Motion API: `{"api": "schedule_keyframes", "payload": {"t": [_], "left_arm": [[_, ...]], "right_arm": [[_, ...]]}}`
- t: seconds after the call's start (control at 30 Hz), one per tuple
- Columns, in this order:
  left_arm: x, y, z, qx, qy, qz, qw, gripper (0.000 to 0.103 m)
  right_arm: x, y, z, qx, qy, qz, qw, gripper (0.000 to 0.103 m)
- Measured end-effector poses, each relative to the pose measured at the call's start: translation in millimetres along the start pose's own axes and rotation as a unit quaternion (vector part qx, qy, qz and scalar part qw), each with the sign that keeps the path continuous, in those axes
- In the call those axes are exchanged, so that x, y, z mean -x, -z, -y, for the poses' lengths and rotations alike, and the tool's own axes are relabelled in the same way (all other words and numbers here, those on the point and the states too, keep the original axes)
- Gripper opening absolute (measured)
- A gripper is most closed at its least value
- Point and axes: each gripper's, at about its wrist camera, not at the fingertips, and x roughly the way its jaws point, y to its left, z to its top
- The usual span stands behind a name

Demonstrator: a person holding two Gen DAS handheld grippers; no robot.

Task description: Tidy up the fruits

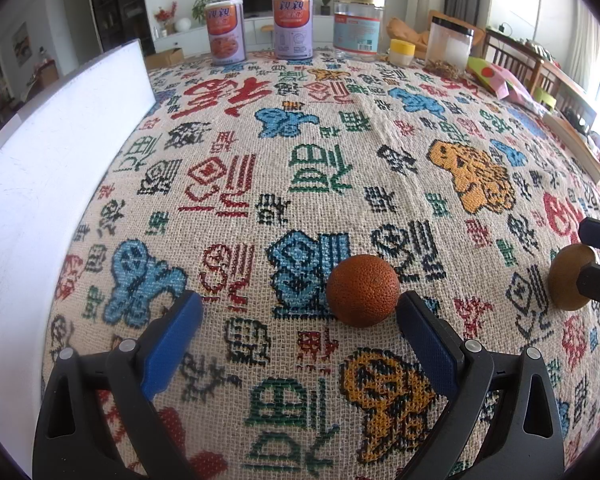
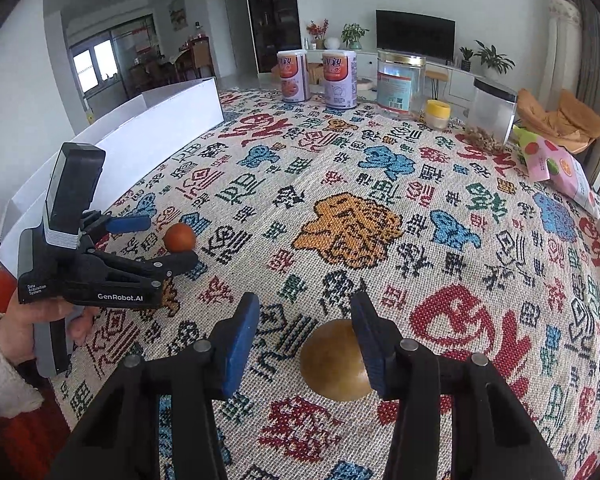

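An orange fruit lies on the patterned tablecloth, just inside my left gripper's right finger. My left gripper is open around it, low over the cloth; it also shows in the right wrist view with the orange between its tips. A brown-yellow round fruit lies on the cloth against the right finger of my right gripper, which is open. That fruit also shows in the left wrist view with the right gripper's fingers around it.
A white open box stands along the table's left side. At the far edge stand two cans, a clear jar, a small yellow-lidded jar and a black-lidded container. A pink snack bag lies at right.
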Motion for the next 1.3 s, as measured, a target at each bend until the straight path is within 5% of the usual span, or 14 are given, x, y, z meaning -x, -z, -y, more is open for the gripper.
{"api": "schedule_keyframes", "payload": {"t": [0.33,0.37,0.43,0.5,0.8,0.9,1.13,1.3], "left_arm": [[0,0,0,0.0,0.0,0.0,1.0,0.099],[0,0,0,0.0,0.0,0.0,1.0,0.099],[0,0,0,0.0,0.0,0.0,1.0,0.099],[0,0,1,0.0,0.0,0.0,1.0,0.099],[3,4,-4,-0.024,0.025,-0.012,0.9994,0.099],[14,18,-19,-0.033,0.046,-0.028,0.998,0.102],[35,45,-18,0.003,-0.006,-0.016,0.9998,0.102],[32,27,9,-0.048,0.049,-0.006,0.9976,0.101]], "right_arm": [[27,-6,-1,-0.005,0.03,0.041,0.999,0.05],[32,-4,2,-0.002,0.044,0.041,0.998,0.054],[39,5,9,-0.005,0.066,0.043,0.997,0.082],[42,21,18,-0.021,0.08,0.039,0.996,0.088],[5,68,22,-0.03,0.111,-0.065,0.991,0.088],[2,77,31,-0.078,0.105,-0.052,0.99,0.103],[4,77,30,-0.076,0.11,-0.052,0.99,0.103],[4,78,30,-0.076,0.11,-0.052,0.99,0.103]]}}
